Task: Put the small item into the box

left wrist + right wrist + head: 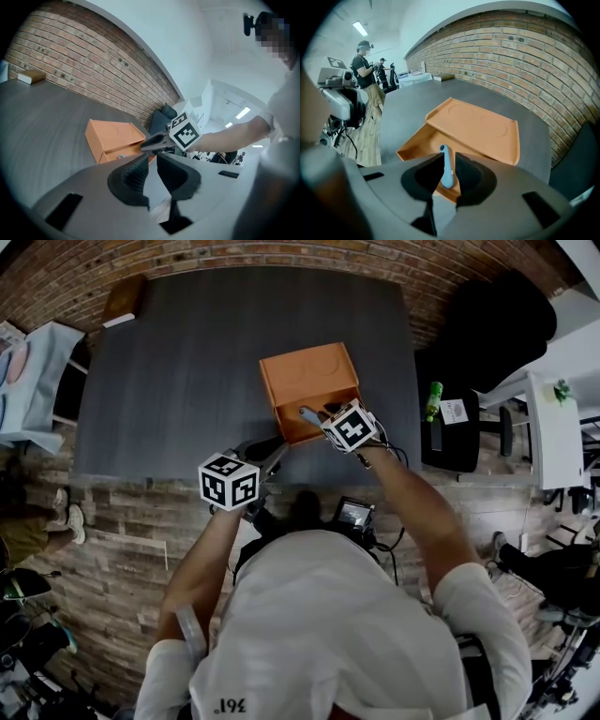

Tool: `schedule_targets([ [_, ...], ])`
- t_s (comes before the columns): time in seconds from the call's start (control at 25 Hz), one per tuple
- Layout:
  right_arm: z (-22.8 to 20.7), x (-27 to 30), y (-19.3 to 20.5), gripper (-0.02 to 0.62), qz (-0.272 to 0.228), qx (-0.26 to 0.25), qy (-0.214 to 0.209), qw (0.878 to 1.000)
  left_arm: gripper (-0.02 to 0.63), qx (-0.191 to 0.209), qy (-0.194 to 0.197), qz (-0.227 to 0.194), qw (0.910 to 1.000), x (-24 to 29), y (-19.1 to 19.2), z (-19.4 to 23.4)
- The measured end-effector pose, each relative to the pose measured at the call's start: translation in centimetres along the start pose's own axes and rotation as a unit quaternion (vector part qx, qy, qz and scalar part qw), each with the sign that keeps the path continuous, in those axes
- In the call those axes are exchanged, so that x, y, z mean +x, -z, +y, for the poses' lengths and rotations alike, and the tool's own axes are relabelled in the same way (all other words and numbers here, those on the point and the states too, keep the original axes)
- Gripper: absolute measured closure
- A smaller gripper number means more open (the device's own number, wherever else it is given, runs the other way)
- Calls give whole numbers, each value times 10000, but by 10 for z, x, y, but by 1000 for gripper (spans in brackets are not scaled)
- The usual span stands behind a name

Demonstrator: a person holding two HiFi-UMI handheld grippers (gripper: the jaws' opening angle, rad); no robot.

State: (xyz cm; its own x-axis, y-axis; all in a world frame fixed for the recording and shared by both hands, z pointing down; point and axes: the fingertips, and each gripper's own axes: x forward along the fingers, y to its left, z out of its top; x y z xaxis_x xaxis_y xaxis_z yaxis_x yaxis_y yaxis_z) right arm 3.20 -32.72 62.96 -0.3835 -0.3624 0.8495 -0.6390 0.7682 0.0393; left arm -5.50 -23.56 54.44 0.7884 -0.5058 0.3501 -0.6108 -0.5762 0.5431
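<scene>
An orange box (281, 416) stands open on the dark table (187, 381), its lid (478, 124) folded back flat. The small item, a slim pale-blue piece (446, 168) with a hole at one end, shows inside the box (112, 136) near its front wall (307, 413). My right gripper (328, 415) hovers just over it, and the item appears in the slit between its jaws (449, 155). In the left gripper view the item (120, 156) sits low in the box, apart from the right jaw tips (143, 146). My left gripper (272, 452) waits near the table's front edge, jaws slightly apart (153, 159), holding nothing.
A small tan box (122, 301) lies at the table's far left corner. A black chair (487, 343) and a green bottle (434, 399) stand to the right of the table. Two people (365, 70) stand some way off on the brick floor.
</scene>
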Motion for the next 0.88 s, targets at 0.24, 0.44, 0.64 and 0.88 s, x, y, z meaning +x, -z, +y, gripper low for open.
schedule_targets([
  [0.24, 0, -30, -22, 543, -638, 477, 65, 9968, 543, 79, 60, -160, 9998, -4, -13, -8],
  [0.44, 6, -54, -38, 555, -1095, 668, 69, 9917, 546, 131, 97, -328, 9993, -10, -27, -13],
  [0.64, 11, -81, -51, 566, -1528, 806, 137, 9849, 546, 167, 202, -544, 9982, -18, -42, -25],
  [0.88, 18, -113, -72, 571, -2004, 832, 125, 9761, 546, 319, 379, -895, 9948, -27, -67, -47],
])
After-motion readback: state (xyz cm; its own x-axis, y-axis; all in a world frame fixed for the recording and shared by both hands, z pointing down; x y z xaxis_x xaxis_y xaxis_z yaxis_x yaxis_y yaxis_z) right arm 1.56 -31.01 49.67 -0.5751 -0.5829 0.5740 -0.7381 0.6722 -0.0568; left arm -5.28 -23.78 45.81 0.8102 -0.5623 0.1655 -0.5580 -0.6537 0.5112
